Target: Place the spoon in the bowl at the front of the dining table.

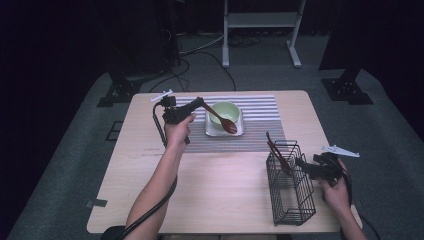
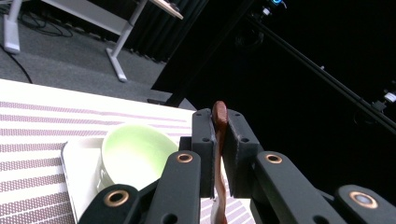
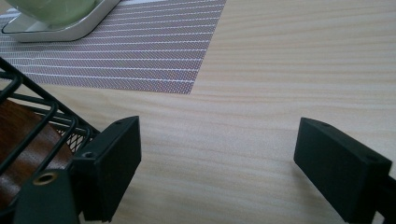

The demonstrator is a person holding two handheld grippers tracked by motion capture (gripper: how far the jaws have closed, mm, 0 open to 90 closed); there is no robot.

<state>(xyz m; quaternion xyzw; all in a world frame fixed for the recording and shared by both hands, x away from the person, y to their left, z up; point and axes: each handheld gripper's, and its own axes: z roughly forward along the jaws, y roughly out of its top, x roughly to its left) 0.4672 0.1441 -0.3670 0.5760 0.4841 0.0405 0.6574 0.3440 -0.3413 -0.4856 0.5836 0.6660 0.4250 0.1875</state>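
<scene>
On the wooden table [image 1: 220, 170], my left gripper [image 1: 198, 104] pinches the spoon [image 1: 220, 119] by its handle end over the bowl [image 1: 224, 113]. I judge it light, rigid and smooth, so a firm handle grip suits. My right gripper [image 1: 300, 162] stands spread beside the rack [image 1: 292, 187].

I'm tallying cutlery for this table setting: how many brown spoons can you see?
2: one spoon clamped in the left gripper over the green bowl, one utensil standing in the wire basket; others could be hidden inside it.

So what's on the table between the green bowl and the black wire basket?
In the high view, just striped placemat and bare wood lie between the green bowl and the wire basket.
</scene>
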